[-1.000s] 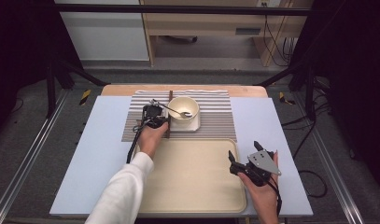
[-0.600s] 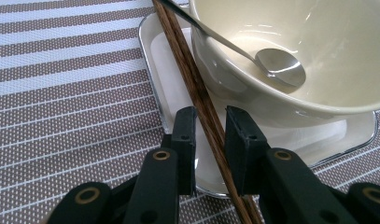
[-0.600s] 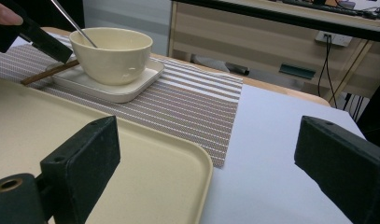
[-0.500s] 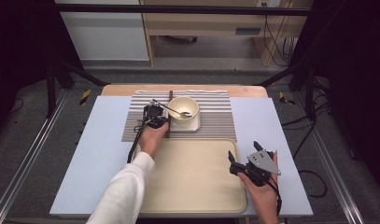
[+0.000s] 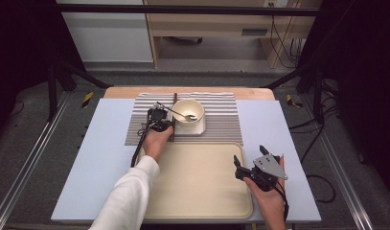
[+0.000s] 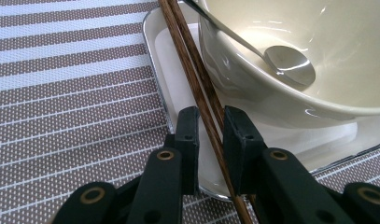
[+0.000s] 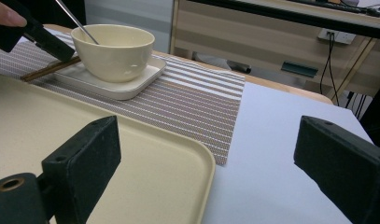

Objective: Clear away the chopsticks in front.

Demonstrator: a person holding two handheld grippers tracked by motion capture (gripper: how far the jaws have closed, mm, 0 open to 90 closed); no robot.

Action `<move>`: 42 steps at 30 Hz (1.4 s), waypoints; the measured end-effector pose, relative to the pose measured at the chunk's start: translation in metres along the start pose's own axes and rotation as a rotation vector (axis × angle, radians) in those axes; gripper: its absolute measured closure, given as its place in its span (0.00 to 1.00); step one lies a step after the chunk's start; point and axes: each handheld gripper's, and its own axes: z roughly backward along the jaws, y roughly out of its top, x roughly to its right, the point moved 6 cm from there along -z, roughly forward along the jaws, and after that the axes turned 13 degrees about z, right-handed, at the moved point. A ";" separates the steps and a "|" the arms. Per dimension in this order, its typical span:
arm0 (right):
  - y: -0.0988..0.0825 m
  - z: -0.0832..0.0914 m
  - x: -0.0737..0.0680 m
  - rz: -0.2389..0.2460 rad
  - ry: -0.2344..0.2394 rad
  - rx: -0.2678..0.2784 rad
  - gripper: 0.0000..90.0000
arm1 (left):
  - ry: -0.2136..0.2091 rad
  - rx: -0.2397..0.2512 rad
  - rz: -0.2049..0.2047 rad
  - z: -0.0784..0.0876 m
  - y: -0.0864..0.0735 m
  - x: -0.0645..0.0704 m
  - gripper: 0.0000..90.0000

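High view, left gripper [image 5: 160, 111]: it is seen at the left edge of the small plate [image 5: 200, 128], reaching over the striped placemat [image 5: 221, 115]; its jaws have just been closing.
High view, chopsticks [image 5: 175, 99]: a dark pair is laid along the plate's left edge, just beside the bowl [image 5: 188, 111], in which a spoon [image 5: 182, 115] rests.
High view, right gripper [image 5: 252, 160]: it is held above the right part of the beige tray [image 5: 192, 191], well apart from the bowl.
Left gripper view, grip: the chopsticks [image 6: 204, 98] are seen between the two pads with a small gap on either side, so the jaws are narrowed but not yet clamped on them.
Left gripper view, setting: the plate rim [image 6: 155, 60] and bowl wall [image 6: 253, 88] lie close beside the sticks.
Right gripper view, jaws: they are spread wide with nothing between them, over the tray corner [image 7: 178, 154].
Step in hand: the chopsticks are judged to be about to be grasped.
Next move: the closing would have to be finished on both sticks together, followed by a lift kept clear of the bowl.
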 end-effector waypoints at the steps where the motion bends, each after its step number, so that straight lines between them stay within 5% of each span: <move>1: 0.000 0.000 0.000 0.000 0.001 0.000 0.08 | -0.002 0.002 0.005 0.000 0.000 0.000 0.85; 42: -0.001 -0.001 -0.003 0.000 0.022 -0.009 0.12 | -0.021 0.003 0.091 -0.007 -0.002 -0.002 0.87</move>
